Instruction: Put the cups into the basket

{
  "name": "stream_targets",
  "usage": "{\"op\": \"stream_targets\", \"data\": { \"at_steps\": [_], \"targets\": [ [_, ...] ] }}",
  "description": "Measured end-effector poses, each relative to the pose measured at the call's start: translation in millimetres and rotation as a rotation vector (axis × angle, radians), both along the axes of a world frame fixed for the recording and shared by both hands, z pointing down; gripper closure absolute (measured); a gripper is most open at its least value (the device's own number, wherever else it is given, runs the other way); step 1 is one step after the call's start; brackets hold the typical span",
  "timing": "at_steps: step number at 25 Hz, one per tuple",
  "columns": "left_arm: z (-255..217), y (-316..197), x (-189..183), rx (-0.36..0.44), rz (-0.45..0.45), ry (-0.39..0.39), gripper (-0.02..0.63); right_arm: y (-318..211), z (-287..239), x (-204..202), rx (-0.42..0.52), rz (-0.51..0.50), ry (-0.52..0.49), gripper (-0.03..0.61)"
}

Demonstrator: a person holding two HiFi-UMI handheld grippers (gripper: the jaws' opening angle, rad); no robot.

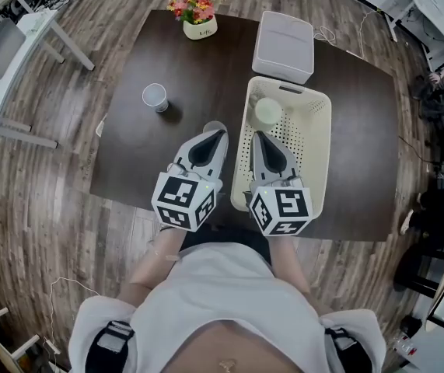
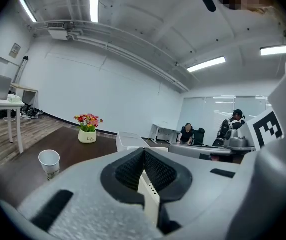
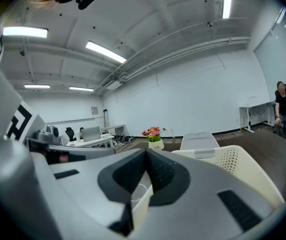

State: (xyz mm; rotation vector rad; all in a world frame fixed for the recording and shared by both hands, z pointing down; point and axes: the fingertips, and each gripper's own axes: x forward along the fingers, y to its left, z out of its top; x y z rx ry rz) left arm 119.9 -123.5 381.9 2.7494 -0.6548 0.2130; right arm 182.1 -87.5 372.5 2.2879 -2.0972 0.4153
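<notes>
A white paper cup stands upright on the dark table, left of the grippers; it also shows in the left gripper view. A second cup lies inside the cream perforated basket near its far end. The rim of a third cup peeks out just beyond my left gripper, which is shut and empty. My right gripper hangs over the basket's left side, also shut with nothing held. In their own views both grippers, left and right, show jaws meeting at the tips.
A white lidded box sits behind the basket. A flower pot stands at the table's far edge. White desks stand to the left on the wooden floor. People sit in the room's background.
</notes>
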Motion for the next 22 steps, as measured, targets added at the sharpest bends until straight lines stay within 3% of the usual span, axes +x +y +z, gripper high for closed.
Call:
{"op": "stream_targets", "data": {
  "at_steps": [7,14,15,17,19,22],
  "targets": [
    [4.7,-4.8,-3.8,-0.008,-0.077,-0.008,0.604,1.5,10.7,-8.4,-0.057,-0.126,0.062,0.568],
    [10.8,-10.0,-18.1,-0.019,-0.21,-0.023,0.604,-7.2,12.9,-13.0,-0.101,-0.339,0.158,0.56],
    [12.4,-11.1,-22.8,-0.023,-0.226,-0.026,0.604,-11.1,14.1,-15.7,-0.111,-0.373,0.166,0.526],
    [15.0,-15.2,-34.3,-0.033,-0.254,-0.028,0.604,-19.7,22.4,-29.6,-0.17,-0.481,0.177,0.332],
    [16.1,-19.5,-45.1,-0.037,-0.273,-0.028,0.603,-26.2,36.3,-49.3,-0.272,-0.634,0.233,0.222],
    [16.5,-25.1,-58.9,-0.035,-0.286,-0.031,0.604,-38.6,49.7,-65.3,-0.381,-0.802,0.427,0.198]
  ]
}}
